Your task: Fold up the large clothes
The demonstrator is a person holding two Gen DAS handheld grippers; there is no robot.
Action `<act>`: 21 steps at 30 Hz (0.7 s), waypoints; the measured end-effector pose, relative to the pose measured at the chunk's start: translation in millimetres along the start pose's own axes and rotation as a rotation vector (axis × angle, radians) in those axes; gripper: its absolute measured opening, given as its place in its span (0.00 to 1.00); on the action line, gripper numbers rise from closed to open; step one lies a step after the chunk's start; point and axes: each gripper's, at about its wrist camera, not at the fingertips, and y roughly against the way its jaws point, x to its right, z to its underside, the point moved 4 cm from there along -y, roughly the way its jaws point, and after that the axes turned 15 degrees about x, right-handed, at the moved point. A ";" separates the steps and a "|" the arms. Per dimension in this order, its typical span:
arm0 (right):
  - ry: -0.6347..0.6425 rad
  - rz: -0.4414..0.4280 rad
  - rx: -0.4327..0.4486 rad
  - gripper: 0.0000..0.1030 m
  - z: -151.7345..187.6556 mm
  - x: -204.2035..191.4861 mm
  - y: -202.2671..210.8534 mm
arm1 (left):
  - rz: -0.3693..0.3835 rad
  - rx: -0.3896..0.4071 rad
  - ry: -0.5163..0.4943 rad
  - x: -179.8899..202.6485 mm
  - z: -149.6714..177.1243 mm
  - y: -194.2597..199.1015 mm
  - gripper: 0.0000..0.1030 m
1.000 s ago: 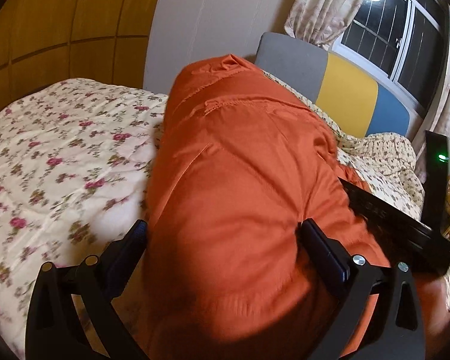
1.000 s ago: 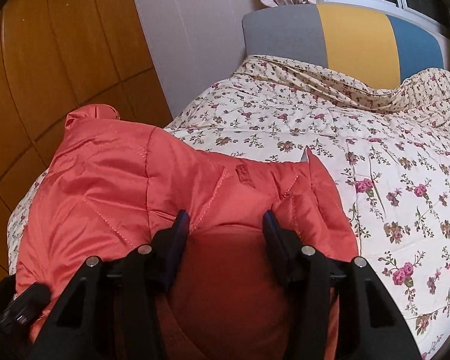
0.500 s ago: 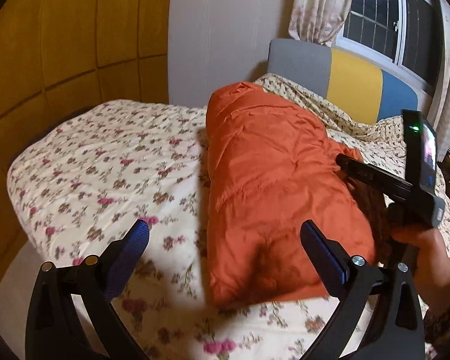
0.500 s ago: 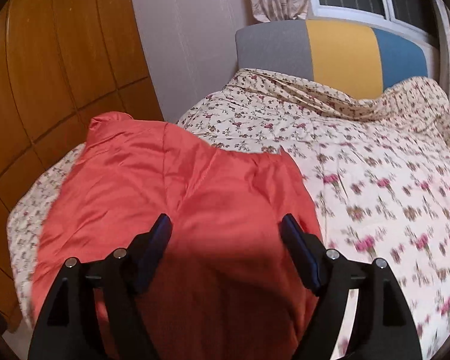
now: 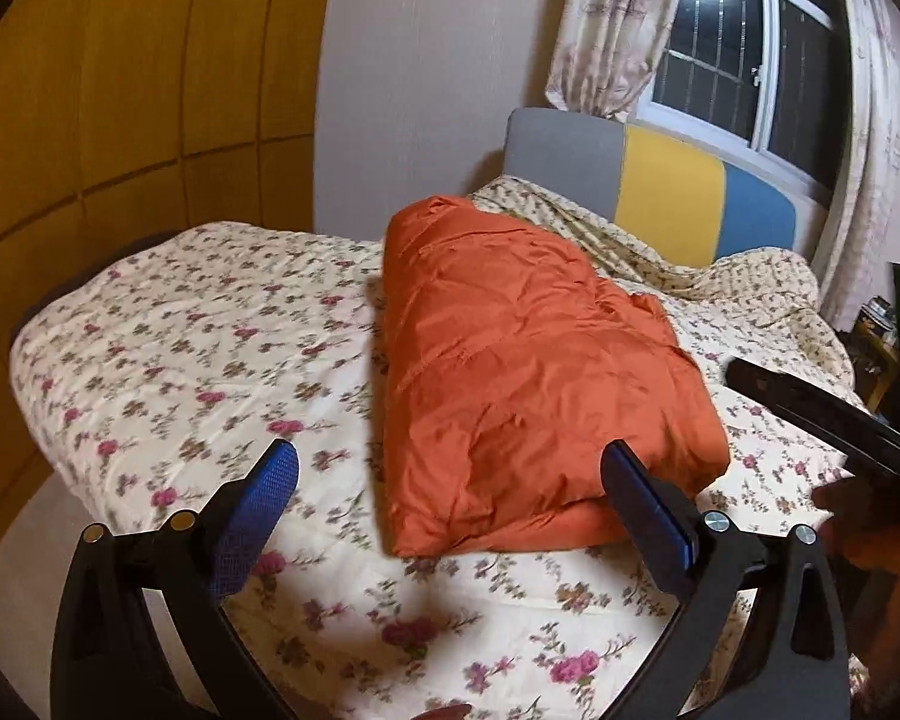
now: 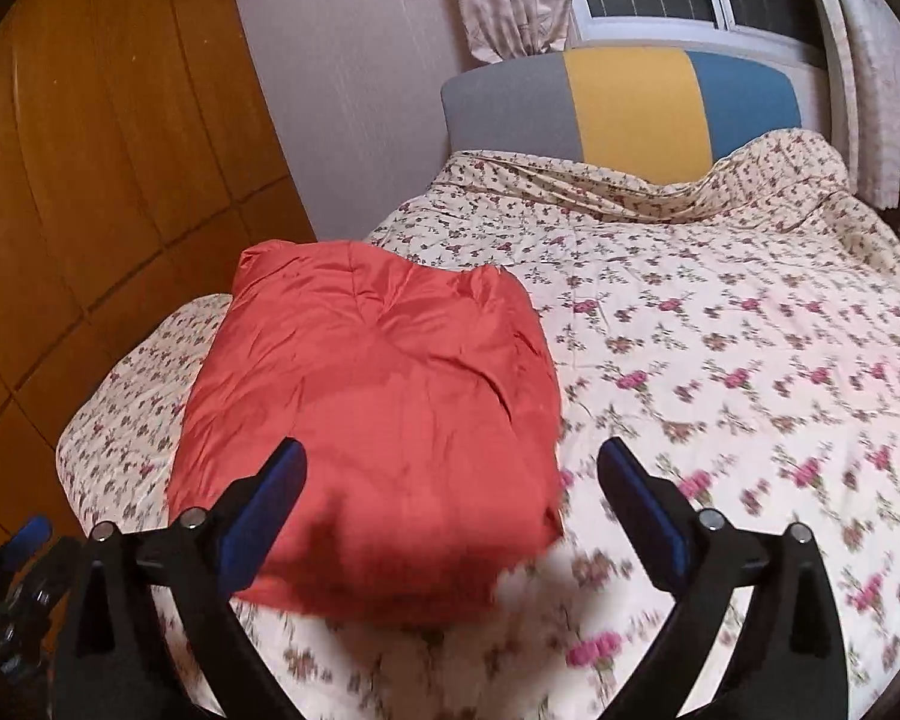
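An orange padded jacket (image 5: 510,360) lies folded into a thick rectangular bundle on the floral bedspread (image 5: 210,348). It also shows in the right wrist view (image 6: 378,420), near the bed's left front corner. My left gripper (image 5: 450,498) is open and empty, held back above the bundle's near edge. My right gripper (image 6: 450,504) is open and empty, also held back from the bundle's near edge. The right gripper's body (image 5: 822,414) shows at the right of the left wrist view, and part of the left gripper (image 6: 18,570) shows at the lower left of the right wrist view.
The bed has a grey, yellow and blue headboard (image 6: 624,102) under a curtained window (image 5: 732,54). A wooden wardrobe wall (image 6: 90,150) stands left of the bed. Rumpled bedding (image 6: 750,192) lies near the headboard. A small side table (image 5: 876,336) stands at far right.
Both grippers have let go of the jacket, opened and pulled back from it. The folded jacket now rests on the bed on its own.
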 end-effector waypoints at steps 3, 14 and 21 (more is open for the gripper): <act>0.013 0.008 -0.036 0.98 6.5 -7.8 15.4 | 0.007 0.014 -0.006 -3.9 0.8 8.5 0.97; 0.074 -0.016 -0.060 0.98 12.6 -48.6 61.7 | -0.077 -0.033 0.041 -22.8 2.9 29.6 0.97; 0.090 -0.003 -0.062 0.98 15.0 -52.8 72.2 | -0.095 0.004 0.052 -24.9 -6.4 41.5 0.97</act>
